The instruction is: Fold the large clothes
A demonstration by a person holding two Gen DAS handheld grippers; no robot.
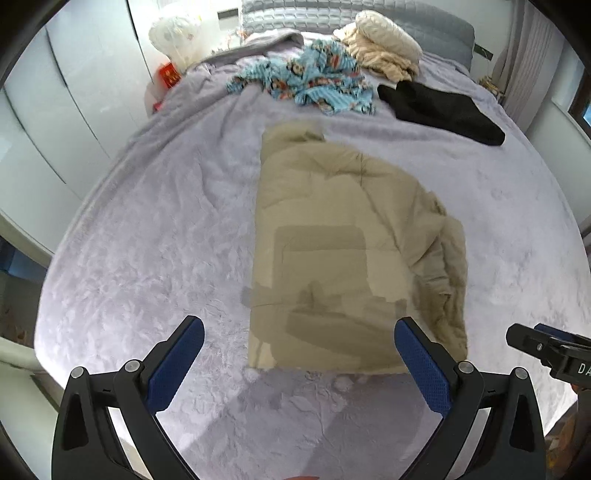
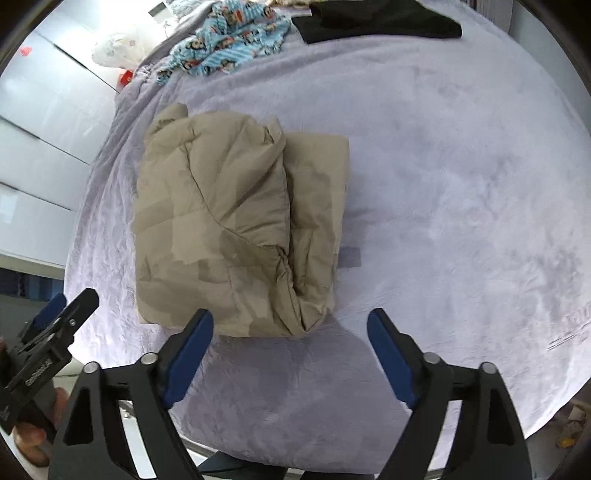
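A tan padded jacket (image 1: 343, 236) (image 2: 236, 221) lies folded into a rough rectangle on the lilac bed cover (image 1: 155, 229) (image 2: 461, 184). My left gripper (image 1: 299, 328) hangs open above the jacket's near edge, blue pads wide apart, nothing between them. My right gripper (image 2: 290, 323) is also open over the jacket's near right corner and holds nothing. In the left wrist view the right gripper's (image 1: 546, 347) black body shows at the right edge. In the right wrist view the left gripper's (image 2: 55, 332) finger shows at lower left, with a hand below it.
Further up the bed lie a blue patterned garment (image 1: 310, 81) (image 2: 229, 40), a black garment (image 1: 443, 110) (image 2: 376, 22) and a cream bundle (image 1: 384, 44). White wardrobe doors (image 1: 55, 110) stand along the left. The bed's near edge runs just below the grippers.
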